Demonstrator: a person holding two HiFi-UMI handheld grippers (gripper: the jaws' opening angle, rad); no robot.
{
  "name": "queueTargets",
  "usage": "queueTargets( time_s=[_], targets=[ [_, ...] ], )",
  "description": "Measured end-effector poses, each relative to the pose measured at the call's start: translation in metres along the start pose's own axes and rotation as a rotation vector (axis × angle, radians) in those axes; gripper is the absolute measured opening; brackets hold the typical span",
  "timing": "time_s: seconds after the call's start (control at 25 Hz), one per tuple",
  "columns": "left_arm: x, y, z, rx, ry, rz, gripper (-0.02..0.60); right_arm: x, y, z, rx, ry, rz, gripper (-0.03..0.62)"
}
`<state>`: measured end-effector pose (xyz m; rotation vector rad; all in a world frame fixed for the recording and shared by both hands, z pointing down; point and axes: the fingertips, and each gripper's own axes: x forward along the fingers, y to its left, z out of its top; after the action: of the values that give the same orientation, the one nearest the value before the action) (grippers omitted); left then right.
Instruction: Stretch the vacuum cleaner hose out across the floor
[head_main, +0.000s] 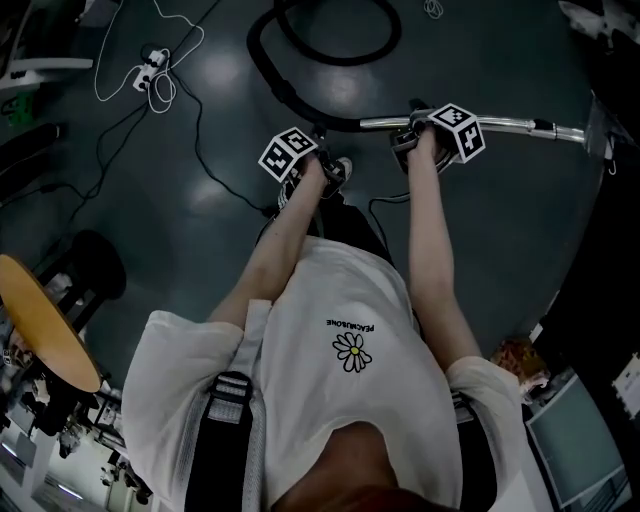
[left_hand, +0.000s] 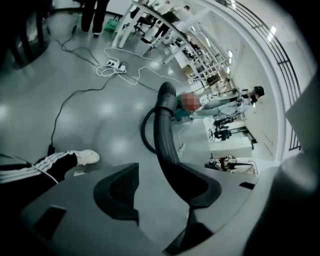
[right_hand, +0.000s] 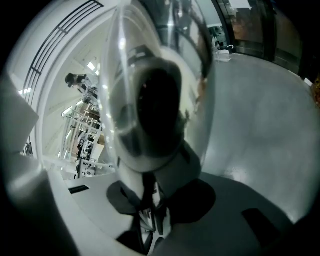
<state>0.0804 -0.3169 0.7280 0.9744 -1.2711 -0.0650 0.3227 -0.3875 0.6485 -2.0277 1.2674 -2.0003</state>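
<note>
Hose (left_hand: 162, 130) touches released left claw (left_hand: 159, 192); arms (head_main: 437, 250) stretched down, right claw (right_hand: 155, 192) grasps wand (head_main: 510, 125).

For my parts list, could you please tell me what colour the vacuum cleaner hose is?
The hose is black, clearest in the left gripper view.

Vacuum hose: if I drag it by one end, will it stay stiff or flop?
Probably floppy: the hose lies in a loose loop on the floor, so it should bend and trail rather than hold shape. Its round body may slide sideways on that glossy floor. The metal tube at its end looks rigid.
</note>
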Motion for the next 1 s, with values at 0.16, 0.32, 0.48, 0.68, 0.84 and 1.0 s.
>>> queueTargets(
  time_s=[0.16, 0.32, 0.48, 0.68, 0.84, 1.0],
  targets=[
    [0.007, -0.002, -0.004, -0.103, 0.009, -0.049, 0.216, -0.003, -0.008, 0.000, 0.021, 0.002, 0.011, 0.124],
    [0.008, -0.003, -0.002, -0.273, -0.006, -0.092, 0.216, 0.001, -0.017, -0.003, 0.084, 0.018, 0.012, 0.124],
    [0.002, -0.008, 0.009, -0.338, -0.032, -0.143, 0.216, 0.001, -0.029, -0.011, 0.103, 0.034, -0.002, 0.124],
    [0.009, 0.002, 0.035, -0.218, -0.037, -0.080, 0.216, -0.001, -0.026, -0.018, 0.091, 0.077, 0.025, 0.124],
    [0.015, -0.001, 0.045, -0.182, -0.038, -0.089, 0.227, 0.000, -0.012, -0.032, 0.103, 0.151, 0.073, 0.124],
    [0.032, -0.024, 0.047, -0.139, -0.027, -0.172, 0.225, 0.000, 0.001, -0.055, 0.144, 0.220, 0.116, 0.126]
  ],
)
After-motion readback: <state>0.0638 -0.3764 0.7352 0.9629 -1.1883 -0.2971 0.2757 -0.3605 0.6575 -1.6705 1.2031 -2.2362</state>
